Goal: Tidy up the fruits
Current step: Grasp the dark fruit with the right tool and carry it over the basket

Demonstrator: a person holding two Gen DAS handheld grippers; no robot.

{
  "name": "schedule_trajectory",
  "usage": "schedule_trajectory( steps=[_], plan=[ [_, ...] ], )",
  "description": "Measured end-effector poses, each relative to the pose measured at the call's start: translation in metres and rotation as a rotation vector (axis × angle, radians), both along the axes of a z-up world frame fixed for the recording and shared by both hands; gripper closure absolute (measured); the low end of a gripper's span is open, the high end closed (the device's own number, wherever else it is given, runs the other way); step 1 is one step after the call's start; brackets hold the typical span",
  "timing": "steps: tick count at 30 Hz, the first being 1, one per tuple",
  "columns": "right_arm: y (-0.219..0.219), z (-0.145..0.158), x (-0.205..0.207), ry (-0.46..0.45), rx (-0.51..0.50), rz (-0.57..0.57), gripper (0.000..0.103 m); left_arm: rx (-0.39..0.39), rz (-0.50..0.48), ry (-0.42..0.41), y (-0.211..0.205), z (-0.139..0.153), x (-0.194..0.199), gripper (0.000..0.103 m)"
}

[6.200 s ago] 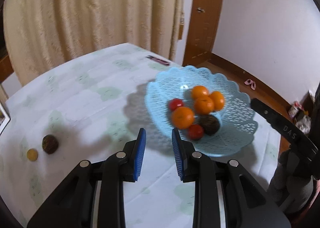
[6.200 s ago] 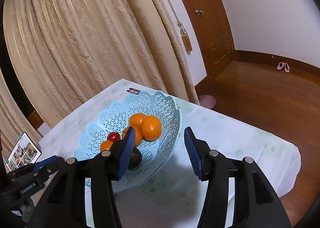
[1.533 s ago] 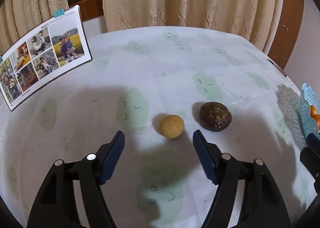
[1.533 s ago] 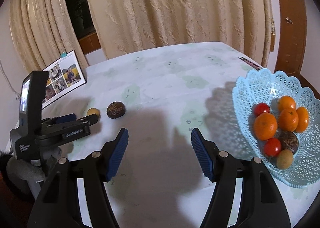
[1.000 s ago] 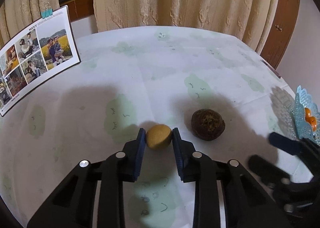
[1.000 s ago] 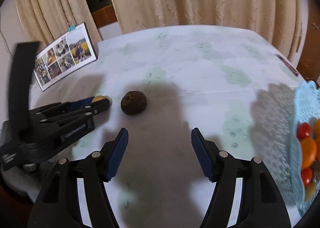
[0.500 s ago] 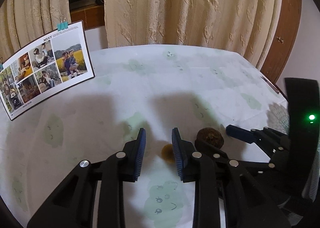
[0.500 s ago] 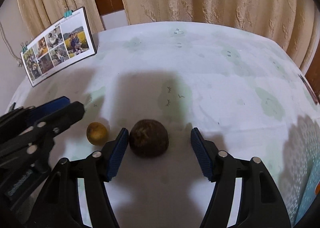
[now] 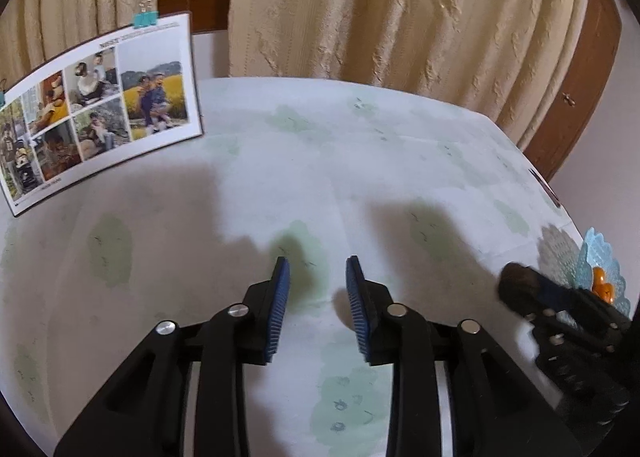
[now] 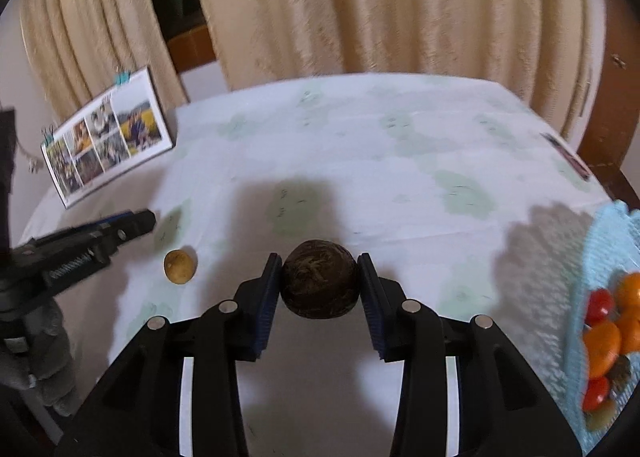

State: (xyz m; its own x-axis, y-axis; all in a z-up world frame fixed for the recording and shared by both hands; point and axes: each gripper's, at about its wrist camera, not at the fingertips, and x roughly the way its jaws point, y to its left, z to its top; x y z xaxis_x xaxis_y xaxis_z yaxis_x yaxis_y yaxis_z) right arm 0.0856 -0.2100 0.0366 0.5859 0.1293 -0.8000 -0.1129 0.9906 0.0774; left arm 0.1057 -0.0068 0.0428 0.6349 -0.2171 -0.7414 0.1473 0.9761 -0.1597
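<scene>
Right wrist view: the dark brown wrinkled round fruit [image 10: 319,279] now sits pinched between my right gripper [image 10: 319,289] pads, which stood wide around it half a second ago, so it is ready to carry to the pale blue lattice plastic basket [image 10: 600,233] at its right. Left of it, the small yellow-tan round fruit [image 10: 180,266] lies on the tablecloth; my left gripper [image 9: 318,305], narrowly parted, has let it go empty.
</scene>
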Motion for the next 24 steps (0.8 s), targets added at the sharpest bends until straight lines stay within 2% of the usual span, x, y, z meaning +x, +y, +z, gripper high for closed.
schedule_trajectory(
  steps=[2,8,10,15,24],
  plan=[
    [-0.012,0.01,-0.012,-0.032,0.003,-0.028,0.063,0.007,-0.011,0.003,-0.007,-0.003,-0.002,0.046],
    [-0.055,0.034,-0.041,-0.101,0.026,-0.135,0.063,0.048,-0.071,0.019,-0.03,-0.016,-0.008,0.047],
    [-0.07,0.042,-0.05,-0.121,0.039,-0.176,0.063,0.061,-0.079,0.021,-0.035,-0.02,-0.009,0.049],
    [-0.1,0.054,-0.071,-0.163,0.043,-0.255,0.063,0.091,-0.087,0.037,-0.041,-0.031,-0.006,0.074],
    [-0.162,0.065,-0.119,-0.207,0.029,-0.417,0.063,0.107,-0.103,0.003,-0.052,-0.025,-0.015,0.076]
  ],
)
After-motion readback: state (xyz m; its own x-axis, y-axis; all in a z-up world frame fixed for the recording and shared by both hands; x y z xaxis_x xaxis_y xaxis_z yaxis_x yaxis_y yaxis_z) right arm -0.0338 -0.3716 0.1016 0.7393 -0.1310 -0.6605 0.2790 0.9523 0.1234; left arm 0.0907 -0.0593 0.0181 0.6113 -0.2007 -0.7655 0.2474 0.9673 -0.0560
